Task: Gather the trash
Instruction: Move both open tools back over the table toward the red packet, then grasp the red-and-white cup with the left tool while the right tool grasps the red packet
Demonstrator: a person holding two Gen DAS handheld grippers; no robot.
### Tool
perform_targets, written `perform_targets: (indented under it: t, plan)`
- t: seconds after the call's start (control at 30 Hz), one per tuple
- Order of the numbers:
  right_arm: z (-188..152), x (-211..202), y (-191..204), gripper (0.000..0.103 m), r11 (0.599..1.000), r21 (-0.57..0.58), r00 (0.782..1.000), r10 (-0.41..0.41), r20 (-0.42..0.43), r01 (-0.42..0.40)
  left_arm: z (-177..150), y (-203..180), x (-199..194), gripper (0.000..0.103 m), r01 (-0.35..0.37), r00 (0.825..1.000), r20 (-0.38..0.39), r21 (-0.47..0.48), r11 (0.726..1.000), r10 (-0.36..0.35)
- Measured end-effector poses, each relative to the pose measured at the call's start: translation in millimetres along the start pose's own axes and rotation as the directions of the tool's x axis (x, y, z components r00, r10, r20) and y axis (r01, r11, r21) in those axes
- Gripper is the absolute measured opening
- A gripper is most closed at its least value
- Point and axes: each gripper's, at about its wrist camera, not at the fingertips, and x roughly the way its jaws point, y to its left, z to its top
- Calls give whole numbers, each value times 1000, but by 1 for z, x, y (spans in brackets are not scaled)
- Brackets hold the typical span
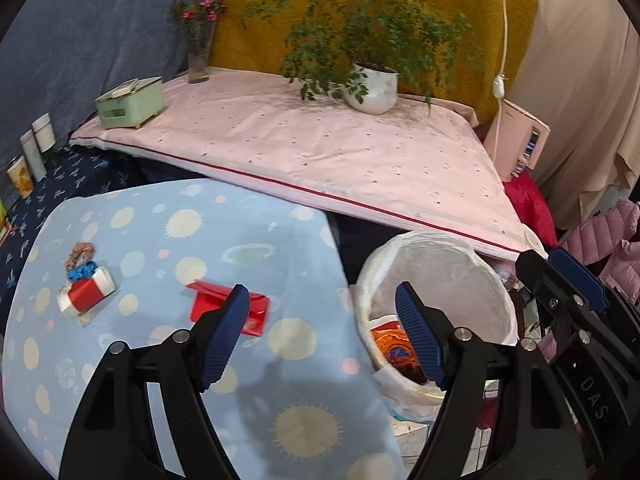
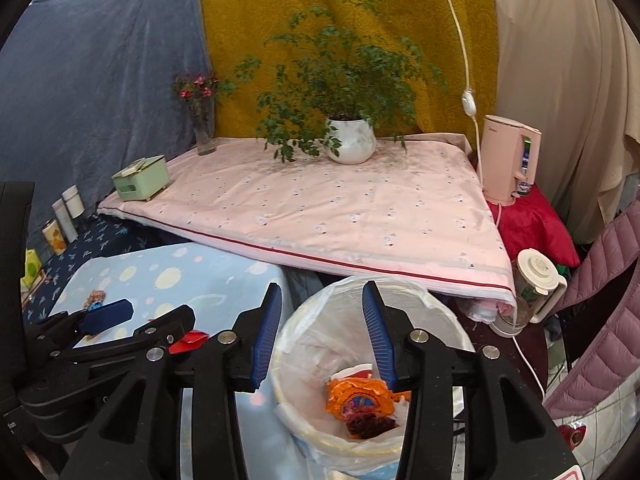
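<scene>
Both the left gripper [image 1: 320, 332] and right gripper [image 2: 320, 336] gape empty near the white lined trash bin [image 2: 440, 320]; a red folded wrapper [image 1: 256, 312] lies left of it; "DAS" marks the right gripper

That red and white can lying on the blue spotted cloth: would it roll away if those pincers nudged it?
Probably. The can lies on its side, so its round body could roll across the cloth. It looks small and likely light, though I cannot tell whether it is empty. Its glossy surface might slip between the pads, and the soft cloth may slow it.
</scene>
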Motion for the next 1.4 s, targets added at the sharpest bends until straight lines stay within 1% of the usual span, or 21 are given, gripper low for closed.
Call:
perform_targets:
  t: [0.13,0.23,0.53,0.67,0.73,0.77,1.0,1.17,1.23,1.33,1.4]
  plan:
    - [-4,3,22,45,999,-26,1000,20,-9,-20,-3,21,-6,72,-35,999,6,-18,999,35]
    - [-7,5,36,46,999,-43,999,31,-18,-32,-5,37,-9,77,-51,999,10,-41,998,52]
    - [-15,12,73,47,995,-88,998,51,-45,-55,-13,78,-12,79,-82,997,0,-92,992,82]
    - [-19,18,87,49,993,-101,997,57,-61,-63,-18,99,-12,89,-109,994,-7,-124,986,109]
    - [-21,22,93,52,992,-107,996,59,-67,-66,-21,111,-11,89,-124,992,-12,-140,982,123]
    - [-22,23,96,52,992,-111,996,61,-70,-68,-22,118,-10,90,-131,991,-16,-146,981,130]
    - [-34,38,122,53,987,-140,992,71,-106,-85,-37,173,-2,91,-195,981,-59,-210,958,187]
    - [-42,53,138,53,983,-159,988,76,-131,-97,-51,215,5,91,-253,967,-96,-234,939,237]
    - [-45,62,144,53,981,-166,987,73,-146,-98,-56,234,8,91,-263,964,-109,-262,929,242]
    - [-50,75,153,53,978,-182,984,68,-163,-98,-62,256,14,91,-287,957,-128,-277,917,261]
    - [-52,85,158,53,977,-188,982,65,-177,-99,-64,269,17,91,-282,958,-126,-288,915,256]
